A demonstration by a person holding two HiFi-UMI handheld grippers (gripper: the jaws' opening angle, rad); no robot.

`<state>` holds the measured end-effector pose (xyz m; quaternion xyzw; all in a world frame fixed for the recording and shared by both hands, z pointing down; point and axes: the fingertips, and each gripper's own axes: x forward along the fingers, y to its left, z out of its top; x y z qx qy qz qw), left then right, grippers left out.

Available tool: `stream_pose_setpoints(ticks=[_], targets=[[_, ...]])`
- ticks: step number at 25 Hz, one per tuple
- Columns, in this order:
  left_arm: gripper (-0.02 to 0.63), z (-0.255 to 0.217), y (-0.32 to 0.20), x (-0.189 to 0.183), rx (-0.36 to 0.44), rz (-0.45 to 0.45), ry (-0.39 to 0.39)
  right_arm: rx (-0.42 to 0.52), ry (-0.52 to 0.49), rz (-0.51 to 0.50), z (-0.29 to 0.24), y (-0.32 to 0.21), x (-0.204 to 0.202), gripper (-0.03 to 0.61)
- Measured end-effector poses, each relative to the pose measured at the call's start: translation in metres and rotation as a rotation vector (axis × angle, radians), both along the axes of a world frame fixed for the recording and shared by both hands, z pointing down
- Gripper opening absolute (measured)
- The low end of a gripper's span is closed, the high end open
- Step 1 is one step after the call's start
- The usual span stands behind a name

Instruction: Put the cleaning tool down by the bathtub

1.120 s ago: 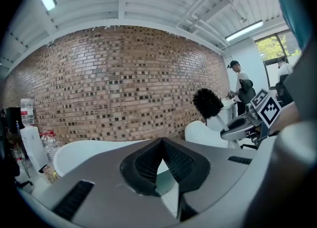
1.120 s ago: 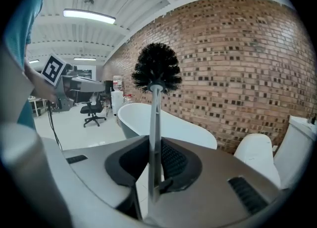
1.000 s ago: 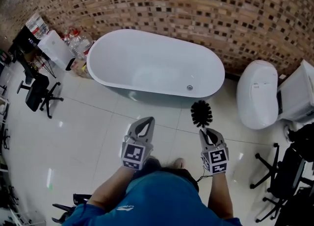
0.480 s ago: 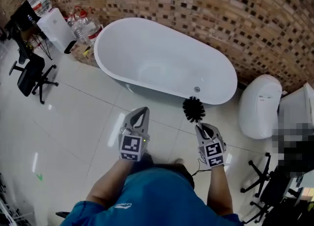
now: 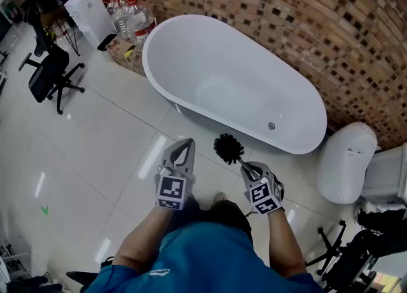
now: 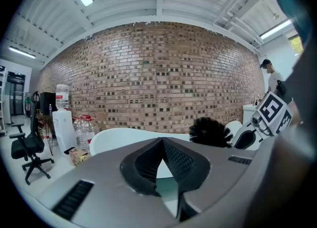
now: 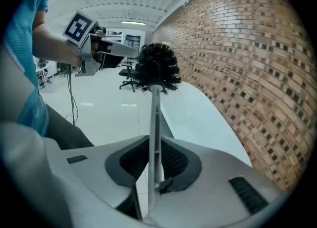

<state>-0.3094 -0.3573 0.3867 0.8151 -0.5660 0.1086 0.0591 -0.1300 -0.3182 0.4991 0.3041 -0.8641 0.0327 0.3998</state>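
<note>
A glossy white tiled floor [image 5: 95, 152] carries everything. A white oval bathtub [image 5: 241, 75] stands on it at twelve to one o'clock, a white toilet [image 5: 346, 161] at three. At ten o'clock sits a black office chair [image 5: 51, 75], with a white box [image 5: 92, 9] and water bottles [image 5: 133, 18] at eleven.

text: none readable | bottle labels [image 5: 141, 21]: too small to read
</note>
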Motion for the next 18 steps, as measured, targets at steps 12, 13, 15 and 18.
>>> stream_pose_setpoints(ticks=[12, 13, 15, 18], targets=[[0.002, 0.249, -0.057, -0.048, -0.004, -0.102, 0.034, -0.051, 0.237, -0.189, 0.285, -0.082, -0.046, 0.067], [0.002, 0.277, -0.059, -0.049, -0.010, -0.101, 0.032, -0.063, 0.252, -0.202, 0.316, -0.085, -0.050, 0.067], [0.002, 0.331, -0.063, -0.053, -0.018, -0.097, 0.026, -0.085, 0.286, -0.229, 0.377, -0.093, -0.056, 0.067], [0.002, 0.396, -0.072, -0.062, -0.017, -0.099, 0.016, -0.101, 0.339, -0.253, 0.459, -0.108, -0.061, 0.067]])
